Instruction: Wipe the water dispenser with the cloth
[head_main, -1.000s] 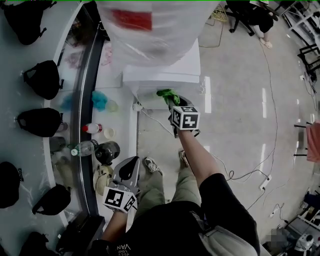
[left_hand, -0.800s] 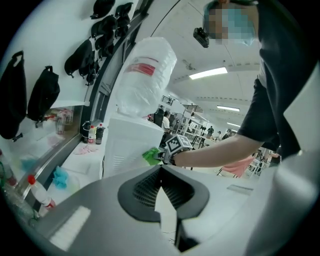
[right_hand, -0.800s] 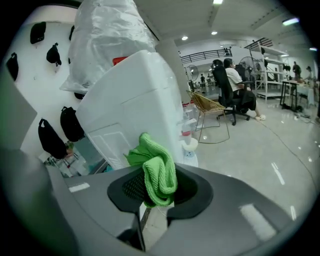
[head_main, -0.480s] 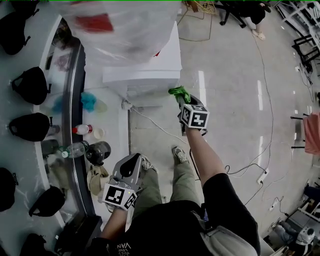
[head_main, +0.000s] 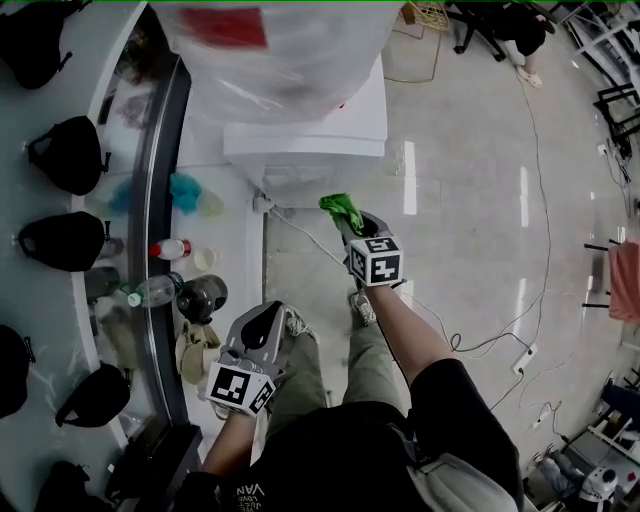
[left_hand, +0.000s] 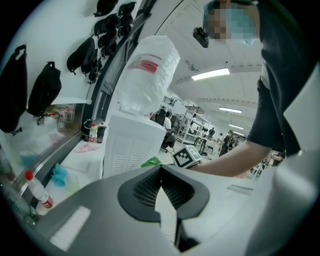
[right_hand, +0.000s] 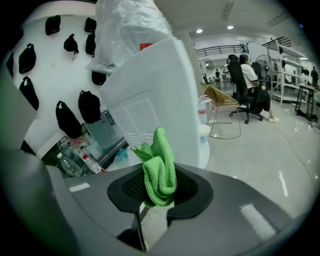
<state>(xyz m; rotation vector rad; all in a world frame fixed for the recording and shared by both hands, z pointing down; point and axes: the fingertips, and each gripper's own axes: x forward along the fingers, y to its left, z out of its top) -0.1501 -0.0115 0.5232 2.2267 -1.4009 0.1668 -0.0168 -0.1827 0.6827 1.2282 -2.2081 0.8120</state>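
The white water dispenser stands at the top of the head view, its plastic-wrapped bottle on top. My right gripper is shut on a bunched green cloth, held just in front of the dispenser's front face. In the right gripper view the cloth sticks up from the jaws, with the dispenser close behind. Low beside the person's leg, my left gripper is shut with nothing in it. From the left gripper view the dispenser and the cloth show ahead.
A counter runs along the left with bottles, a dark kettle and a blue cloth. Black bags hang on the white wall. Cables trail across the floor on the right. A person sits on a chair far back.
My right gripper with the cloth has shifted from the dispenser's front right corner to just below its front face. The left gripper has stayed by the leg.
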